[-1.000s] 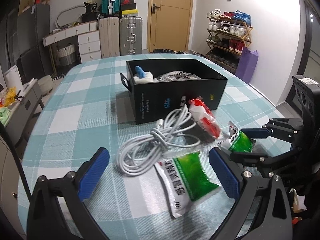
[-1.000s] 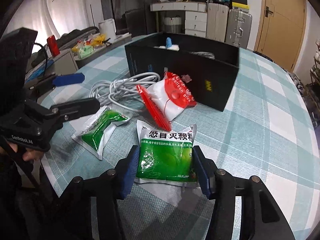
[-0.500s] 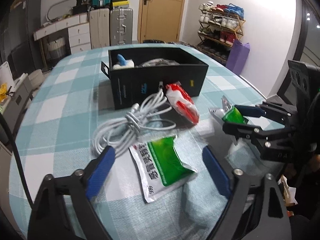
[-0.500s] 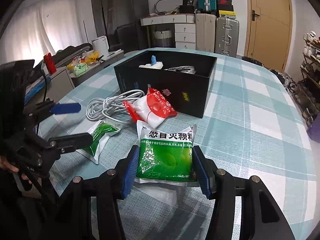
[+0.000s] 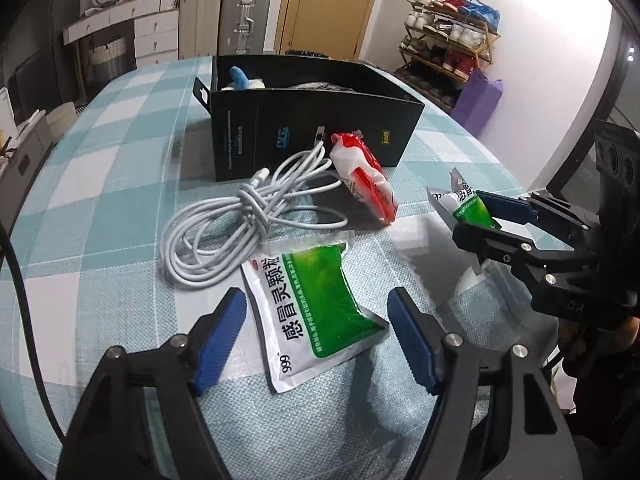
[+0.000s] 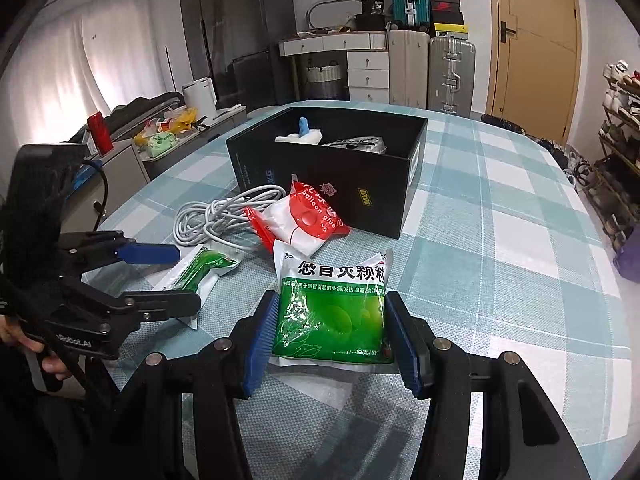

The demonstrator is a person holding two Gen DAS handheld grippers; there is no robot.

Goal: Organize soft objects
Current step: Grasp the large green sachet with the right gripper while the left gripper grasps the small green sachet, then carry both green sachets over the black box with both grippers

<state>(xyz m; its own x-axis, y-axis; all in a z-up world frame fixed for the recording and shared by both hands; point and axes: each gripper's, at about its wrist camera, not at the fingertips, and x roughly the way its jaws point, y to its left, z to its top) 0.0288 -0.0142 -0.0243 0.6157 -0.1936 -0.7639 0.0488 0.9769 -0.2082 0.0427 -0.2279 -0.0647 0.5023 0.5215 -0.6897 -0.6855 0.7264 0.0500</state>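
The right gripper [image 6: 331, 340] pinches a green medicine sachet [image 6: 334, 304] by its side edges, lifted above the tabletop [image 6: 500, 264]. The left gripper [image 5: 316, 336] is spread around a second sachet [image 5: 316, 308] lying flat between its fingers. Both sachets look light, floppy and slick; pinch across the middle.

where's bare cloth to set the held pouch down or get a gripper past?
Free: checked tablecloth right of the black box, out to the table edge; also the cloth left of the white cable, toward the box's left end. Crowded: in front of the box, where cable, red-white pouch and flat green pouch bunch together. The right gripper holds the green pouch.
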